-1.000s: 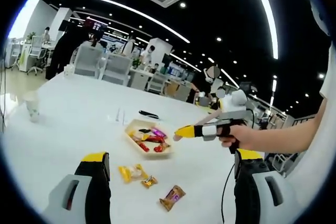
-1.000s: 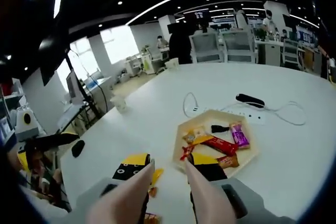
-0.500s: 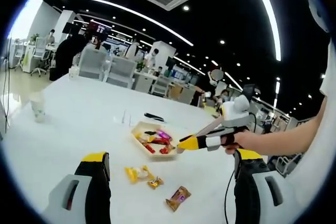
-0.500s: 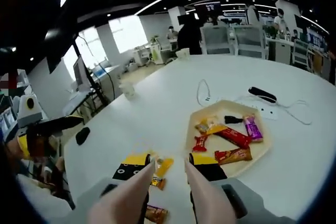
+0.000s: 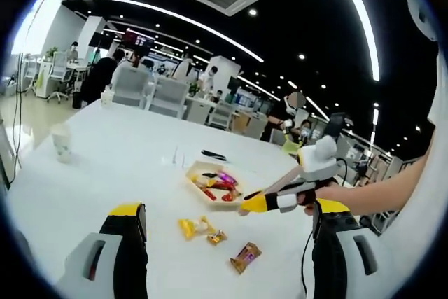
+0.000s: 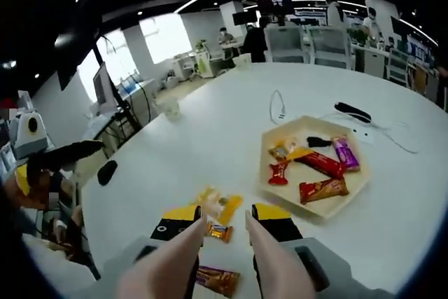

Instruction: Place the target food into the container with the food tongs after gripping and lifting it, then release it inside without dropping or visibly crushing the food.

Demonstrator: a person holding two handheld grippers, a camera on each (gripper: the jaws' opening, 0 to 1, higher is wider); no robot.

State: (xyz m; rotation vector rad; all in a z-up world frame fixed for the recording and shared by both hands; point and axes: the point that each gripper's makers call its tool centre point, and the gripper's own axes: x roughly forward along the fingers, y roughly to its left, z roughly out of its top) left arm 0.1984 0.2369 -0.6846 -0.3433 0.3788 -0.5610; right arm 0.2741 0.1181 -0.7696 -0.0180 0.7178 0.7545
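A beige tray [image 6: 358, 181] [image 5: 198, 170] holds several wrapped snacks, among them a red bar [image 6: 323, 164] and a purple one [image 6: 345, 153]. Loose on the white table lie a yellow packet [image 6: 222, 206] [image 5: 192, 227], a small orange sweet [image 6: 218, 231] [image 5: 215, 237] and a brown bar [image 6: 217, 279] [image 5: 245, 257]. My right gripper [image 6: 225, 216] [image 5: 253, 204] is shut on pink food tongs whose arms stand apart, hovering just above the yellow packet and the orange sweet. My left gripper [image 5: 229, 209] is open and holds nothing, well short of the packets.
A paper cup [image 5: 61, 143] [image 6: 170, 108] stands far off on the table. Behind the tray run a white cable [image 6: 278, 106] and a black item [image 6: 353, 112] [image 5: 213, 154]. A black object [image 6: 107, 171] lies near the table edge. Office chairs and people stand beyond.
My right gripper with the tongs has drawn back from over the tray and come down over the loose packets. Both views have shifted with the hands; the snacks lie where they were.
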